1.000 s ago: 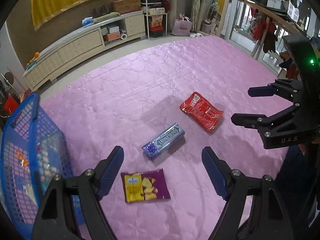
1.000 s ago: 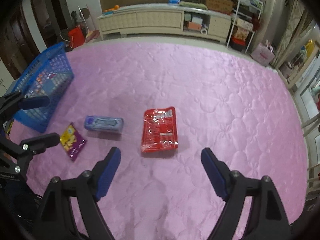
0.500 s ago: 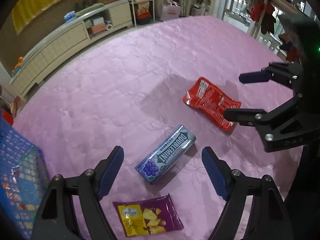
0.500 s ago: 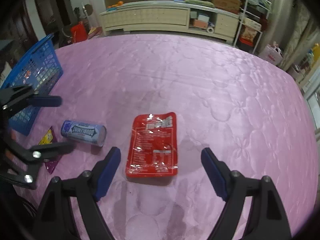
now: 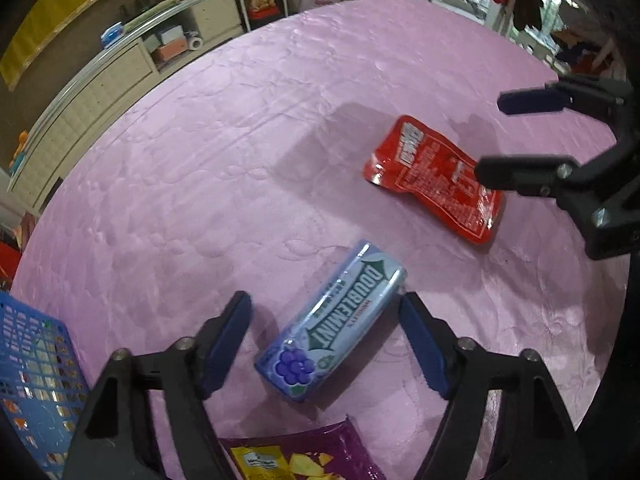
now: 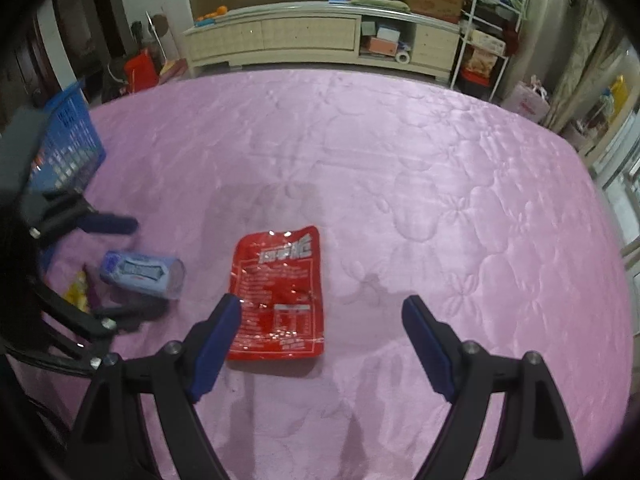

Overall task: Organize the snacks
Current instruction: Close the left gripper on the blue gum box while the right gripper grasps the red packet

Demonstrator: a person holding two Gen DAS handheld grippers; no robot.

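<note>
A blue Doublemint gum pack [image 5: 334, 326] lies on the pink quilt between the fingers of my open left gripper [image 5: 326, 344], which hangs low over it. The pack also shows in the right wrist view [image 6: 142, 274]. A red snack pouch [image 5: 434, 178] lies flat to its right; in the right wrist view the pouch [image 6: 280, 292] sits just ahead of my open right gripper [image 6: 322, 340], nearer its left finger. A purple and yellow snack bag [image 5: 300, 458] lies at the bottom edge, under the left gripper.
A blue mesh basket [image 5: 32, 380] with snacks inside stands at the left edge of the quilt [image 5: 240, 140]; it also shows in the right wrist view [image 6: 68, 140]. A cream cabinet [image 6: 304, 36] and shelves stand beyond the quilt.
My left gripper has moved forward and down from the purple bag to straddle the gum pack. My right gripper has closed in on the red pouch. Both stay open.
</note>
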